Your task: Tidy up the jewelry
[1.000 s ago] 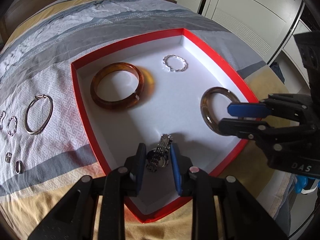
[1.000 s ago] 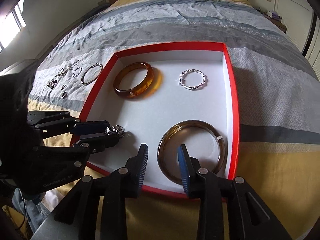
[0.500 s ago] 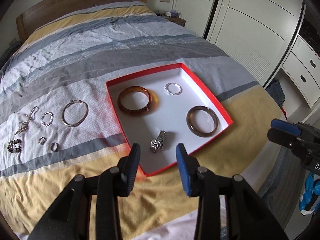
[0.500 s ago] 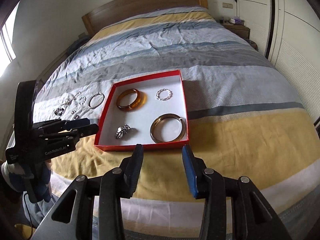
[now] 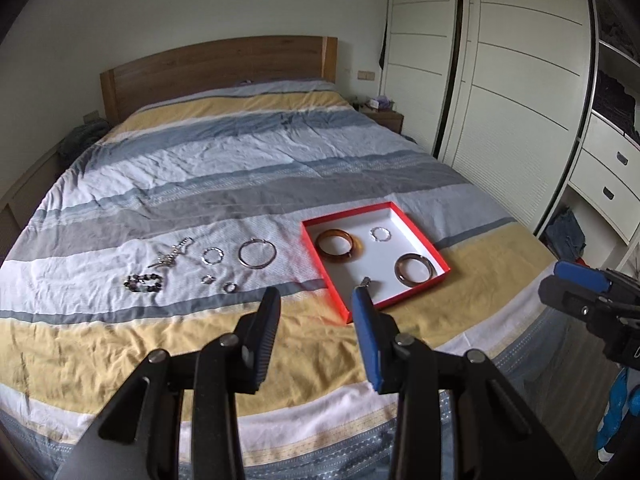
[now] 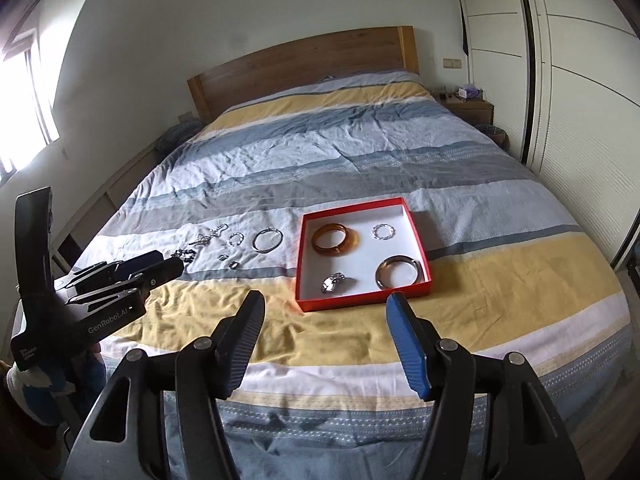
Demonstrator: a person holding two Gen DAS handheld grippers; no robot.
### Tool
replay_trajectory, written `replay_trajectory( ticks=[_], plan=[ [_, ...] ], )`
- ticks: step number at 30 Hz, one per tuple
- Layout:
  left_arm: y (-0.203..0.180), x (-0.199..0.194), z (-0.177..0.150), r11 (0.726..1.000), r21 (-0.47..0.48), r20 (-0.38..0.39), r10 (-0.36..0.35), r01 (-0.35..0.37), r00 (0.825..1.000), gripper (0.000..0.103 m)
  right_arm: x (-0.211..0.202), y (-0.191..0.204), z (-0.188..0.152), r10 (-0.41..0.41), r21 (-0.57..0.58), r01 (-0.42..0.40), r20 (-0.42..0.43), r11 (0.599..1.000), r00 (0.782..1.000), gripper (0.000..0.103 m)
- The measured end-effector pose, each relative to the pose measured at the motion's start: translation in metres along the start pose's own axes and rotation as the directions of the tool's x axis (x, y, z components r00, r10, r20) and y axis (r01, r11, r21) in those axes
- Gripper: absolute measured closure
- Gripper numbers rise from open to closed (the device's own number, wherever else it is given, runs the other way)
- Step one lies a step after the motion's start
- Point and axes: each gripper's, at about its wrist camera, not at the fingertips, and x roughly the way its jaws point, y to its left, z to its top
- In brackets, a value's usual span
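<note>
Now: striped bed, wardrobe beside; both grippers apart, empty.

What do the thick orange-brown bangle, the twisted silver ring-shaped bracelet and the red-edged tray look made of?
Thick orange-brown bangle: likely amber-toned resin or glass; it looks translucent and glossy, casting an orange tint on the white floor.
Twisted silver bracelet: looks like polished metal, bright with a rope-like twist.
Red-edged tray: probably cardboard; thin straight walls, matte white inside, red outside.
</note>
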Motion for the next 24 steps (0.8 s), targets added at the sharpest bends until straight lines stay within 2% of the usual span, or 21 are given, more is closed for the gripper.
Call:
replay_trajectory(
  ticks=[6, 8, 12, 14, 19, 24],
  plan=[
    [0.024, -0.062, -0.016, 0.998, -0.066, 0.042, -0.002, 0.004, 0.999, 0.068, -0.04, 0.043, -0.015, -0.01, -0.033, 0.012, 0.052, 0.999, 0.999, 0.039],
    [0.029, -0.079, -0.021, 0.996, -0.091, 0.063, 0.009, -0.004, 0.998, 0.067, -0.053, 0.056, -0.018, -0.031, -0.057, 0.035, 0.074, 0.998, 0.997, 0.033],
    [0.039, -0.112, -0.026, 0.992, -0.127, 0.109, 0.042, -0.028, 0.993, 0.052, -0.08, 0.083, -0.024, -0.055, -0.116, 0.07, 0.128, 0.991, 0.99, 0.026],
    [0.044, -0.127, -0.028, 0.989, -0.143, 0.137, 0.06, -0.04, 0.989, 0.051, -0.09, 0.094, -0.024, -0.044, -0.141, 0.066, 0.156, 0.988, 0.987, 0.023],
    [0.057, -0.151, -0.03, 0.982, -0.173, 0.182, 0.103, -0.071, 0.978, 0.051, -0.102, 0.112, -0.026, -0.012, -0.183, 0.048, 0.191, 0.982, 0.981, 0.022],
    [0.074, -0.158, -0.035, 0.972, -0.208, 0.18, 0.145, -0.106, 0.973, 0.051, -0.104, 0.106, -0.026, 0.014, -0.172, 0.022, 0.203, 0.985, 0.979, 0.022]
  ],
)
